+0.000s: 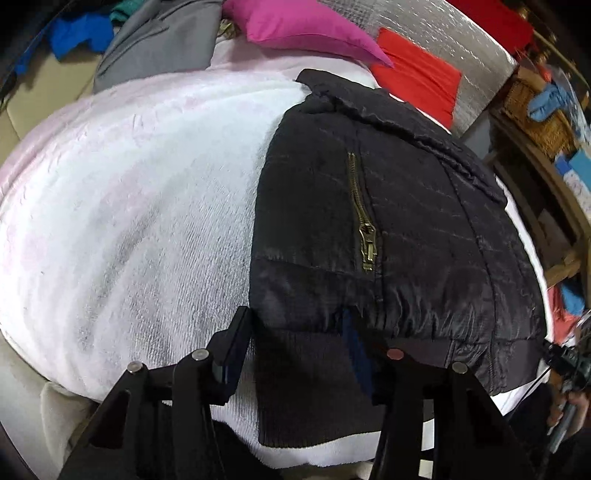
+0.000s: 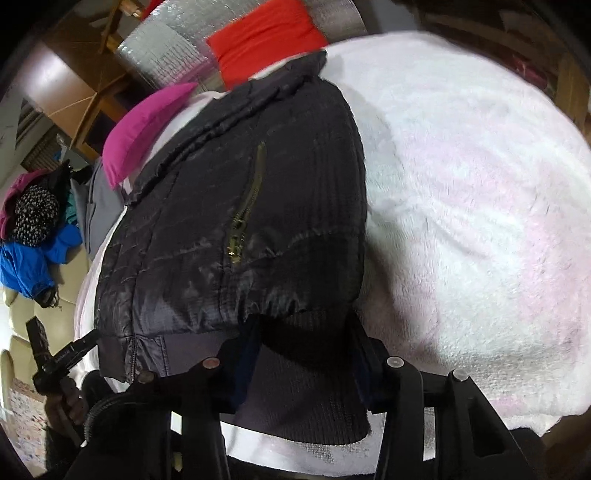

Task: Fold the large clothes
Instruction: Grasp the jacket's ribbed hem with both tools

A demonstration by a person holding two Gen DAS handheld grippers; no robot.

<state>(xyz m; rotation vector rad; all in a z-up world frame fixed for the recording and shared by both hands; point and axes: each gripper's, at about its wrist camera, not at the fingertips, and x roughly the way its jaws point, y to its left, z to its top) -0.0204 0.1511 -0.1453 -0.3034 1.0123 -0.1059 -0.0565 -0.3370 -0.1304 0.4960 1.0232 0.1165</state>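
**Me:** Two grippers, both down at the ribbed hem of the black jacket (image 1: 388, 221), which lies folded on the white fleece blanket (image 1: 129, 203). From my left gripper (image 1: 299, 321) the hem runs between the fingers; the left finger (image 1: 236, 339) sits at the jacket's edge over the blanket. Whether the pads actually pinch the cloth, I cannot tell. They stand partly apart.

**Other:** And the right one?

**Me:** Same story. My right gripper (image 2: 306, 325) straddles the hem, jaws partly closed, fingertips lost in dark fabric, so a grip is unclear there too.

**Other:** Any writing?

**Me:** None I can read. The brass pocket zip (image 1: 364, 225) carries no legible mark.

**Other:** What differs between views?

**Me:** The left camera catches shelving and a blue glove (image 1: 550, 101) at far right; the right camera shows a blue garment (image 2: 29, 266) and a speckled knit (image 2: 35, 218) at far left. Both see the pink cushion (image 1: 303, 26) and red cushion (image 1: 417, 74). Edges blur badly.
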